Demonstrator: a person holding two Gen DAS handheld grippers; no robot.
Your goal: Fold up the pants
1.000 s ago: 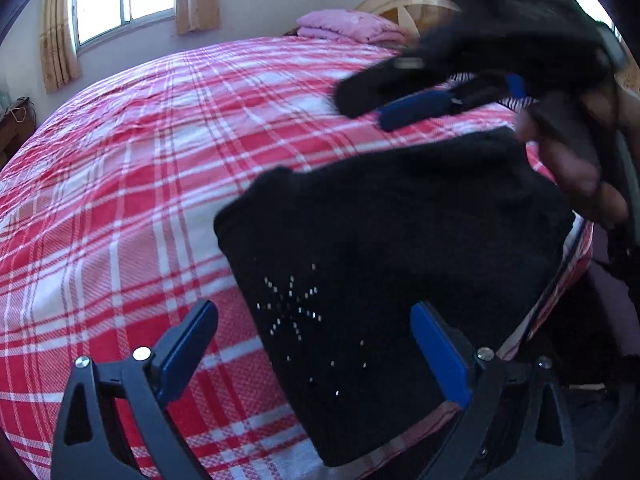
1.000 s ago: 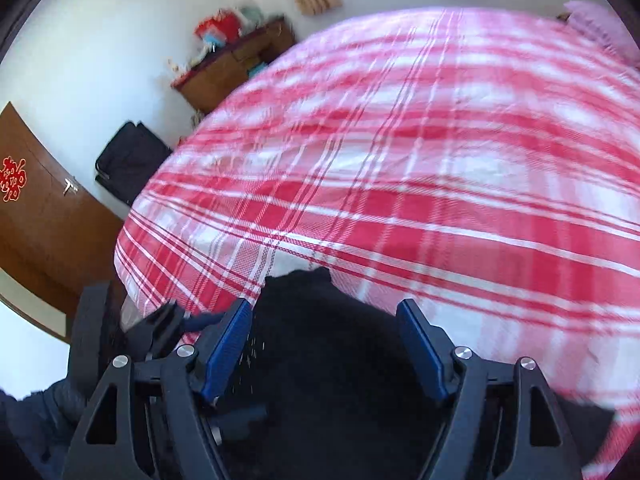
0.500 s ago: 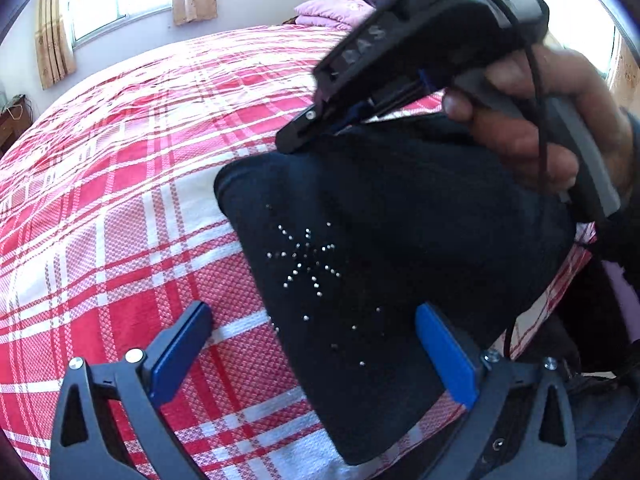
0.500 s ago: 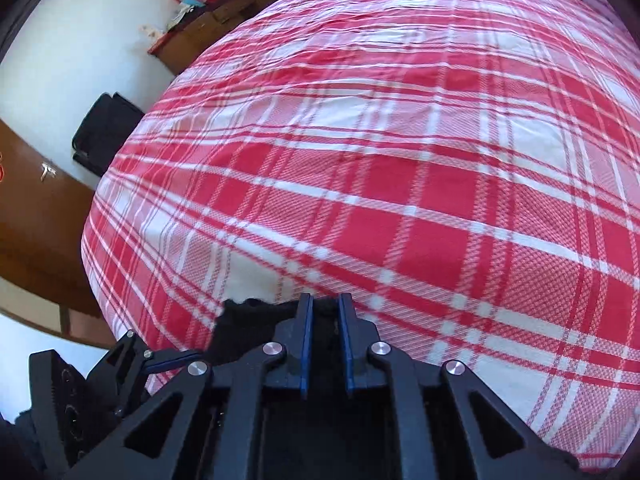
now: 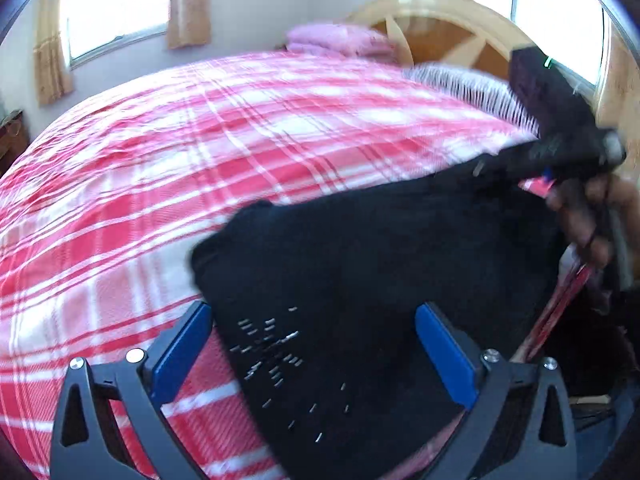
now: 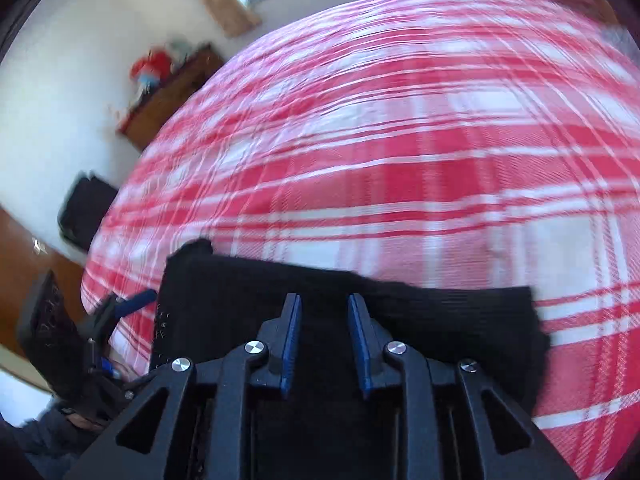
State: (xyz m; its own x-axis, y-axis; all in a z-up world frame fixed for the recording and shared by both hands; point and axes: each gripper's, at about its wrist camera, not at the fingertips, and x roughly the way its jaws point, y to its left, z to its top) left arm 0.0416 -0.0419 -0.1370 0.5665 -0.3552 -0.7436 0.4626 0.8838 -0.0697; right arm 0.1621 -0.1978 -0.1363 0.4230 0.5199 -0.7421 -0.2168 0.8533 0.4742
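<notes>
Right now I see the folded black pants [image 5: 380,280] lying at the near edge of the bed [image 5: 200,152], across the lower centre of both frames. My left hand-held gripper [image 5: 312,344] stands wide open over the studded part, its blue pads clear of the cloth. My right hand-held gripper [image 6: 324,334] is opening, its narrow gap above the fabric, nothing visibly pinched. A pink pillow [image 5: 340,38] sits upper centre.

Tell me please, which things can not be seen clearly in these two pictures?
Pants, left wrist view: near edge hidden behind the left gripper and the picture's bottom.
Right gripper, right wrist view: jaws opening; black on black hides whether cloth lies between.
Things on the cabinet, right wrist view: blurred.
</notes>
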